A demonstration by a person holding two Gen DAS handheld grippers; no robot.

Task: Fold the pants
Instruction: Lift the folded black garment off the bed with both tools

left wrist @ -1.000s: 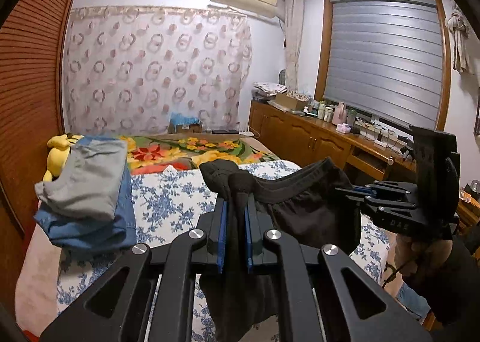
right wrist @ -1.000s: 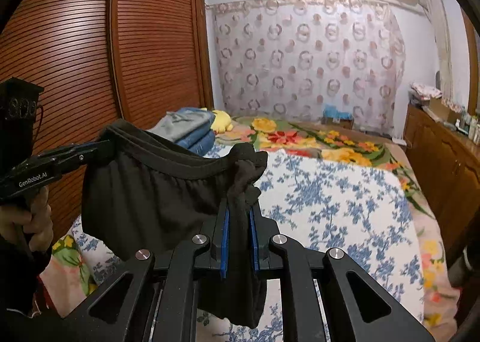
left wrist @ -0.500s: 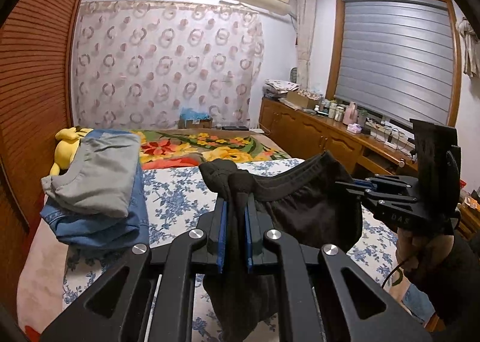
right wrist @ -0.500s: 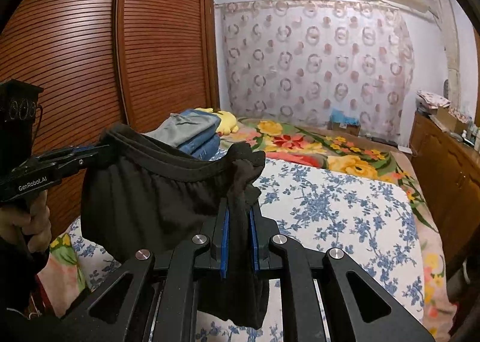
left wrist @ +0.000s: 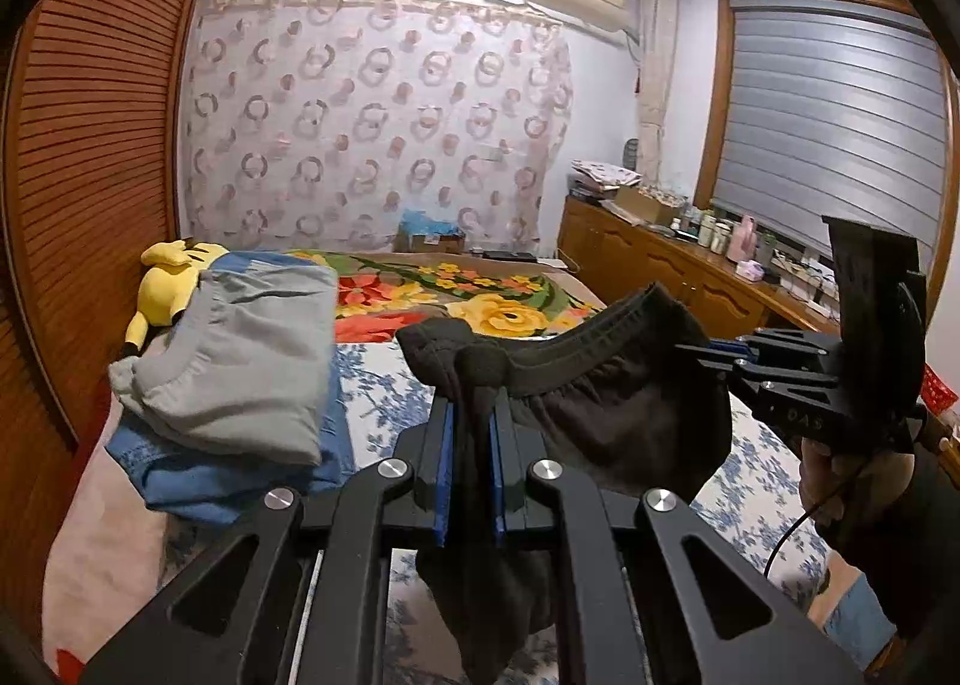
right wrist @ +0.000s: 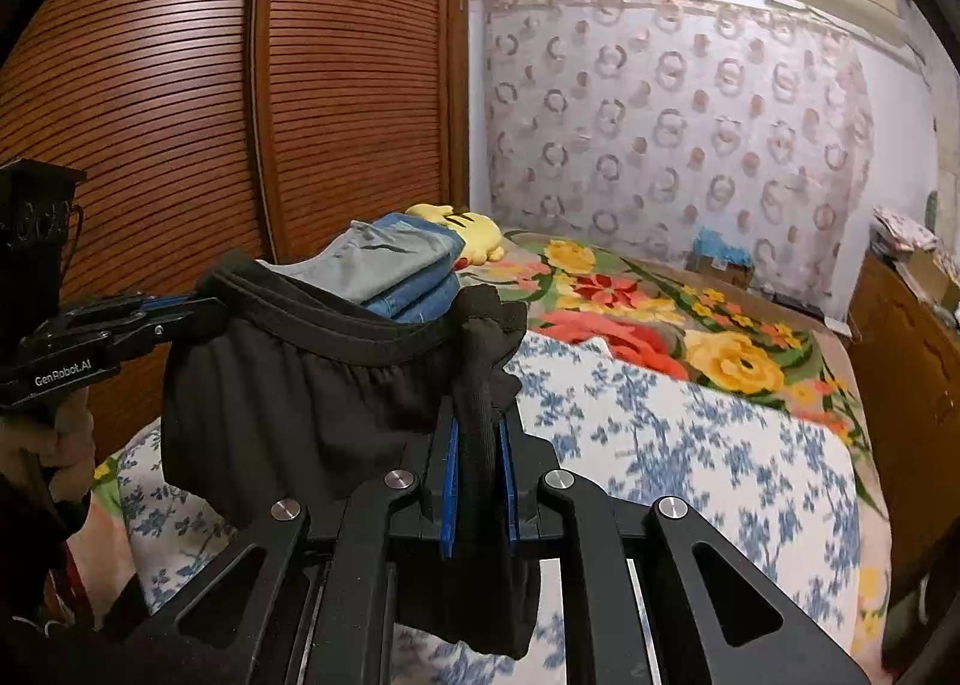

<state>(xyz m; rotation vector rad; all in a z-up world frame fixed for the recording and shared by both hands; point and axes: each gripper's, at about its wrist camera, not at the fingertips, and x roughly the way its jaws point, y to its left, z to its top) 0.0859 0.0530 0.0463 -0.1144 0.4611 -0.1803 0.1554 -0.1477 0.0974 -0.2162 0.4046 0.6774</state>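
Two grippers clamped on black pants [left wrist: 600, 421] | left gripper [left wrist: 471, 445] pinches one waistband end | right gripper [right wrist: 480, 457] pinches the other | pants hang above floral bed [right wrist: 690, 445] | folded clothes stack [left wrist: 240, 379] beyond, left

Both tongs are matte black, with blue pads lining the inner finger faces and round silver screws on angular linkage arms. The left tongs [left wrist: 471, 433] carry white "GenRobot.AI" lettering; the right tongs [right wrist: 478, 445] trail a thin black cable. Dark sleeves cover both wrists.
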